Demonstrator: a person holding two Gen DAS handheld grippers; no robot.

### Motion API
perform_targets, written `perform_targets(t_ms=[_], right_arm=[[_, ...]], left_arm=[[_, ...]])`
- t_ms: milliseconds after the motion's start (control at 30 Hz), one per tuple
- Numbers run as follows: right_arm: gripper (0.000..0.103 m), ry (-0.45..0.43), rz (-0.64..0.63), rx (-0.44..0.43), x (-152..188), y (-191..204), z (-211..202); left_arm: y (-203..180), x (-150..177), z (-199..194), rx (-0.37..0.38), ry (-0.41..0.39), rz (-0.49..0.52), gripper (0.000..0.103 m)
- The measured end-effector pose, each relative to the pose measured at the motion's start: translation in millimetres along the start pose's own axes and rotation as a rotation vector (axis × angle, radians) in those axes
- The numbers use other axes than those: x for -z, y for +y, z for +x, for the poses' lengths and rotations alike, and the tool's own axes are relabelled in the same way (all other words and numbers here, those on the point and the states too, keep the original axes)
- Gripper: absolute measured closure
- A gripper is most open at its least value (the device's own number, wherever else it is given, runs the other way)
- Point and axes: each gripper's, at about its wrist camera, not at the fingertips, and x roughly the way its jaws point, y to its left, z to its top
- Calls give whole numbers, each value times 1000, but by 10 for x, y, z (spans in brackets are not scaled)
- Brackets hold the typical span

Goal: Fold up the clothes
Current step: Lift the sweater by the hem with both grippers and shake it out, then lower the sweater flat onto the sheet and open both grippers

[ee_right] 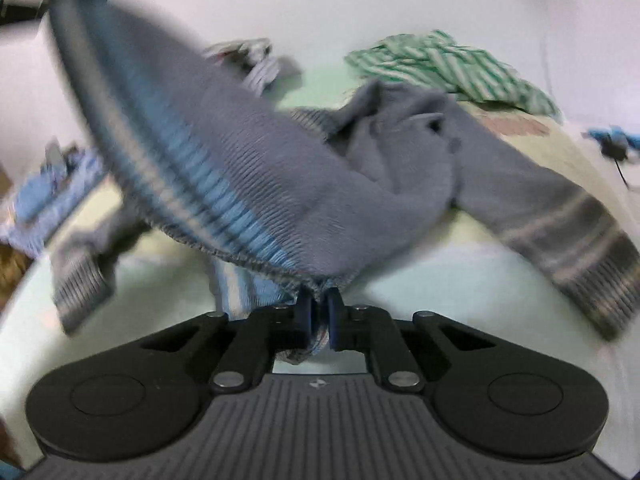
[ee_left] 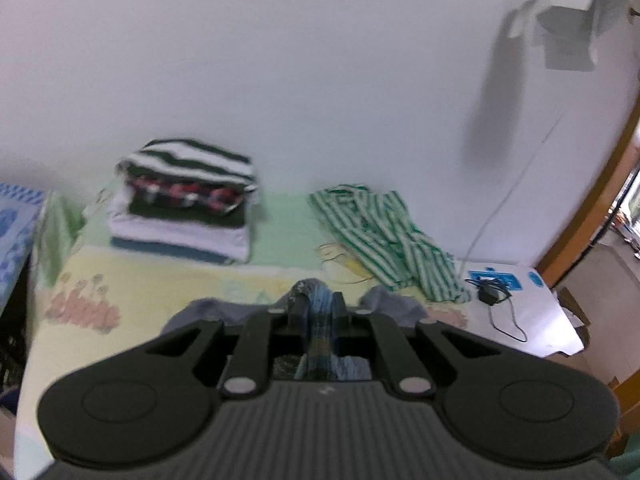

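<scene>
Both jaws pinch the grey sweater point(ee_right: 280, 168), blue-striped hem stretched, sleeves dangling

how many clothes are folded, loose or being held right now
Folded, in the stack: about 5 layers (blurred, count uncertain)
Loose on the bed: 1, the green striped shirt
Held: 1, the grey sweater, gripped by the left hand-held gripper and the right hand-held gripper
Total: about 7
</scene>
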Motion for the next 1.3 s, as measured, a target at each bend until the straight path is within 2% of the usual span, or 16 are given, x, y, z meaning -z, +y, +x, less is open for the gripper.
perform_targets(t_ms=[167,233,367,433,467,533,633,733,767,800,867,967,1000,1067,1167,1300], right_arm=[[96,-61,71,-76,-220,-342,-688],[96,-48,86,-116,-291,-480,-941],[96,16,47,-136,-300,-618,-1251],[96,71,21,-145,-253,-672,-1269],[101,103,4,-153,-228,-700,-1257],[100,171,-46,-160,-136,-719,-1164],[100,210,-140,-70,26,-708,-970],[91,193,-224,-53,103,-668,-901],[80,196,-239,-53,112,-659,-876],[69,198,-254,-53,120,-649,-850],[67,204,-284,-53,138,-630,-799],[64,213,-328,-53,164,-601,-722],[64,216,-343,-53,172,-591,-696],[64,221,-345,-54,186,-581,-654],[64,219,-230,-45,188,-605,-625],[64,239,-86,-6,206,-666,-536]], left_arm=[[156,356,-225,-40,57,5,99],[183,570,-312,-67,100,17,99],[173,1005,-503,-117,180,36,99],[153,1215,-573,-89,234,18,99],[133,1321,-596,-80,259,16,99],[68,1560,-560,-99,314,36,99],[-101,1881,-435,-139,388,115,96],[-373,2147,-381,-192,371,278,90],[-429,2223,-348,-186,368,316,71],[-486,2298,-315,-181,365,353,65],[-563,2434,-232,-171,362,411,63],[-488,2520,-71,-214,391,383,57],[-439,2525,-34,-228,400,353,51],[-314,2494,13,-231,412,262,48],[-213,2466,86,-217,413,180,45],[-256,2456,179,-209,410,163,46]])
